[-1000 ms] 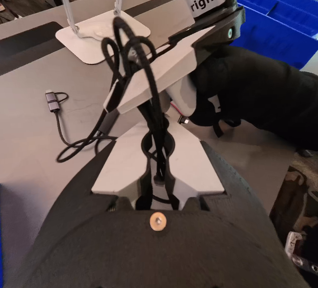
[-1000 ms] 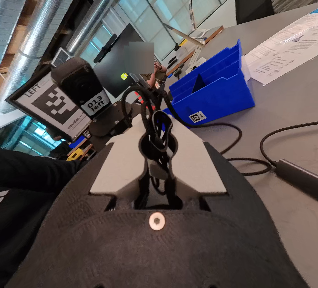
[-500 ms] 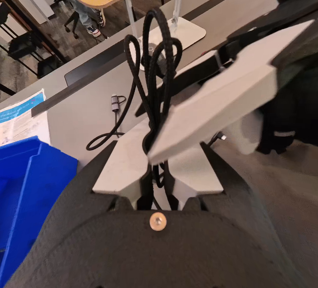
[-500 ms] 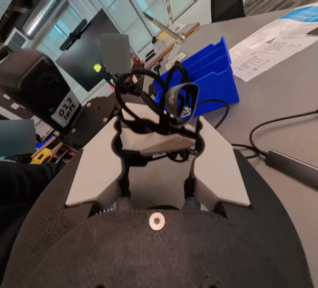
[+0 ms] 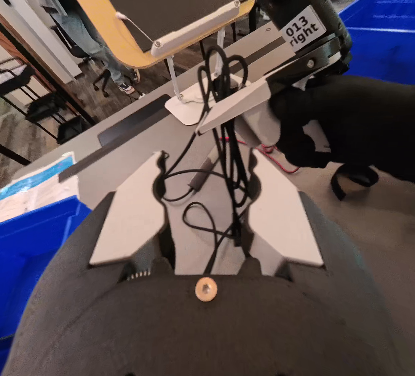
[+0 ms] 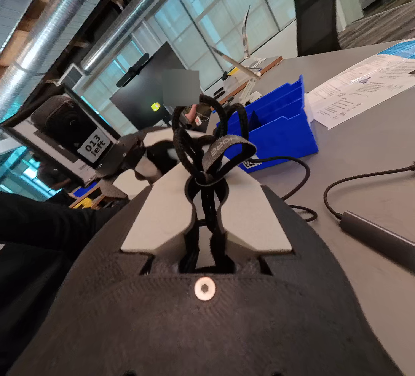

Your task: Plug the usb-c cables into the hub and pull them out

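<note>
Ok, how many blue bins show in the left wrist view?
2. One blue bin sits at the lower left, beside the printed sheet; a second blue bin is at the upper right edge. Others may lie outside the frame.

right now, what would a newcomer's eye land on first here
First, the bundle of braided black cable, bound by a grey strap, pinched in the shut right gripper above the grey table. Then the open left gripper, its fingers apart around the dangling strands, and the blue bin behind.
</note>
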